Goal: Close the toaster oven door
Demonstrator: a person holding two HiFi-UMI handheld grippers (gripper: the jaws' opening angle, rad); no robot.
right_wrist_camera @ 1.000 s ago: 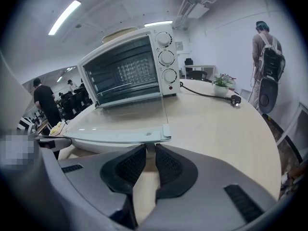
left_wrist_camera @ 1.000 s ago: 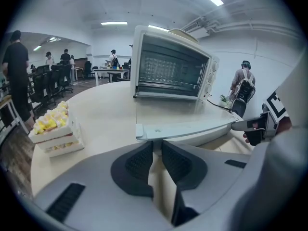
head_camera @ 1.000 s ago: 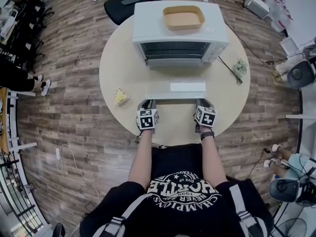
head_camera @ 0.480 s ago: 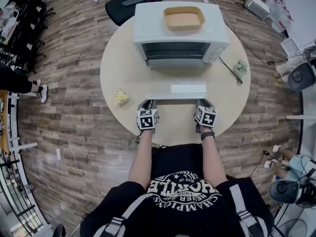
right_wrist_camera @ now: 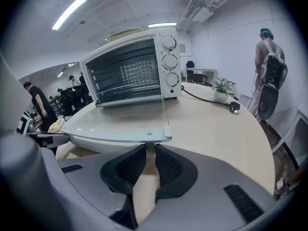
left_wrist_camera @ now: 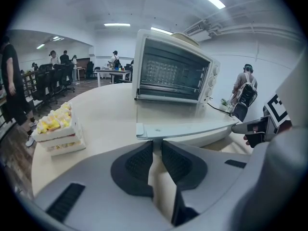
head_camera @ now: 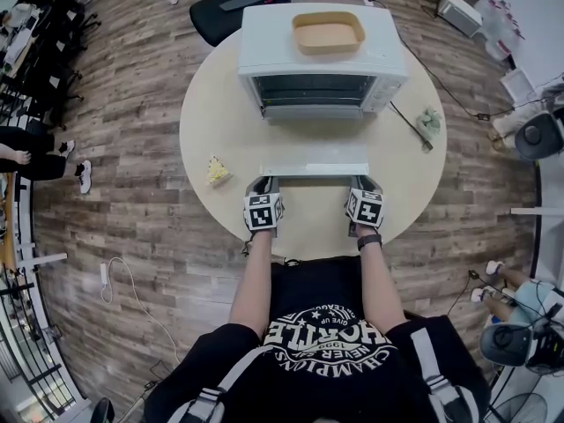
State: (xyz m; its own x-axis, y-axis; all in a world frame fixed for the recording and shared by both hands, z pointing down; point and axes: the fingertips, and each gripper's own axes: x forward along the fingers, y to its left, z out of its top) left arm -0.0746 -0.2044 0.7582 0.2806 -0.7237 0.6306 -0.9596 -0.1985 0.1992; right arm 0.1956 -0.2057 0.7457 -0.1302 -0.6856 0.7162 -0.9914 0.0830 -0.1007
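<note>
Head view: the toaster oven (head_camera: 322, 55) stands at the 12 o'clock side of the round worktop (head_camera: 220, 113), a tray (head_camera: 328, 32) on its roof. Its door (head_camera: 313, 157) is dropped open and lies flat, reaching toward 6 o'clock. The left tool (head_camera: 263, 186) and right tool (head_camera: 364, 186) sit at the two ends of the door handle (head_camera: 313, 174), probably so the wide panel lifts evenly without twisting on its hinge. A cake slice (head_camera: 217, 172) lies at 9 o'clock of the door, apart from it.

Left gripper view: the left tool (left_wrist_camera: 157, 146) has its jaws drawn narrow, with the handle's left support post pinched between the pads. The door (left_wrist_camera: 192, 124) spreads just above, from 12 toward 3 o'clock, and the oven cavity (left_wrist_camera: 173, 69) is beyond at 12.

Right gripper view: the right tool (right_wrist_camera: 150, 153) is likewise narrow and pinches the handle's right post under the door corner (right_wrist_camera: 166, 131). The glass runs toward 10 o'clock and the oven (right_wrist_camera: 134, 71) stands at 12. The door looks level, so closing seems not yet under way.
</note>
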